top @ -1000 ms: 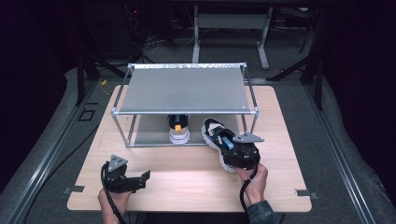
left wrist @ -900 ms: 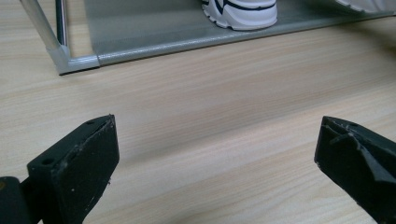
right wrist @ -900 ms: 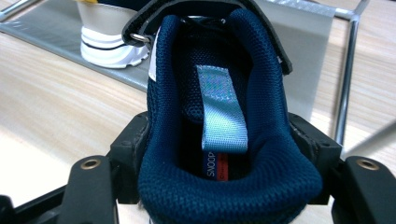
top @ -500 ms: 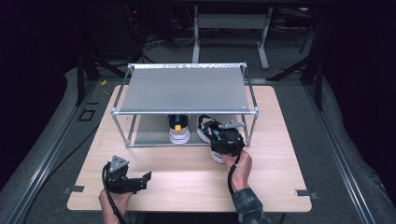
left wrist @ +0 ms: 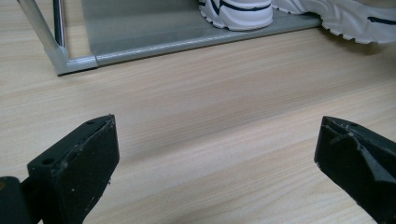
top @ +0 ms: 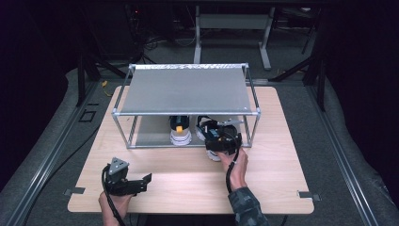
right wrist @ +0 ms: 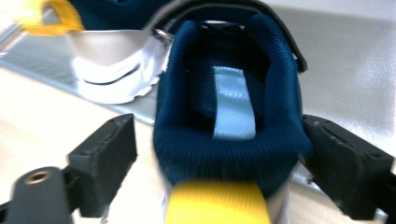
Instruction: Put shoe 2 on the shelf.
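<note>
One shoe [top: 180, 130] sits inside the rack [top: 188, 89]; the second shoe [top: 207, 129] is half in, right gripper [top: 225, 140] fingers just opening around its heel, left gripper [top: 124, 181] wide open, empty.

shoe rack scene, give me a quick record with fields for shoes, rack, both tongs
rack: metal frame with a grey top, on the wood table
left shoe: heel out, on the bottom shelf
right shoe: collar between the right tongs, toe under the rack, heel over the front edge
right tongs: jaws have just been opening; left pad clear of the collar, right pad at its side
left tongs: open, nothing between them, near the table's front edge
</note>
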Demonstrator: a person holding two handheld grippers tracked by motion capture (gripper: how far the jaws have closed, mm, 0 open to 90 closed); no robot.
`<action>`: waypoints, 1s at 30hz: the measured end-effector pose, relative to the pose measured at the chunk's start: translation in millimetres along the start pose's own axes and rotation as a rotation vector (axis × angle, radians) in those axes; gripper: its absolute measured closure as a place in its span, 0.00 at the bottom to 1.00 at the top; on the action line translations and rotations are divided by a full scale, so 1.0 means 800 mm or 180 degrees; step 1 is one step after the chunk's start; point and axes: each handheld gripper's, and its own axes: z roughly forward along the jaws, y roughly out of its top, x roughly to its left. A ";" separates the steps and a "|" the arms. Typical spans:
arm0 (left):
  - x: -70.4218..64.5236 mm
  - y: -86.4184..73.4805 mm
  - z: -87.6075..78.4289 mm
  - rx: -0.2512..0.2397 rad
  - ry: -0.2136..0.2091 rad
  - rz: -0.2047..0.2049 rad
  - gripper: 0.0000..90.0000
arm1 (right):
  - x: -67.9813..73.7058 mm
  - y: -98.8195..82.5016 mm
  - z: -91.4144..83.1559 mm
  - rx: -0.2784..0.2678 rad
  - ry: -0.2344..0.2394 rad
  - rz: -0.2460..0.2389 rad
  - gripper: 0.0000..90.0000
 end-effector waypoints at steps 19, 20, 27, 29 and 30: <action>0.001 -0.004 -0.003 0.0006 -0.0009 -0.0009 0.00 | -0.022 -0.045 -0.027 -0.0005 0.0454 -0.0022 0.58; 0.002 -0.004 -0.003 0.0000 -0.0002 -0.0010 0.00 | -0.020 -0.044 -0.025 -0.0021 0.0474 -0.0024 0.58; 0.002 -0.005 -0.004 -0.0008 0.0001 -0.0015 0.00 | -0.001 -0.033 -0.008 -0.0039 0.0285 0.0005 0.55; 0.003 -0.005 -0.004 -0.0007 0.0001 -0.0018 0.00 | 0.002 -0.029 0.000 -0.0032 0.0315 0.0001 0.55; 0.003 -0.005 -0.004 -0.0010 0.0002 -0.0019 0.00 | 0.004 -0.027 0.003 -0.0046 0.0292 -0.0018 0.55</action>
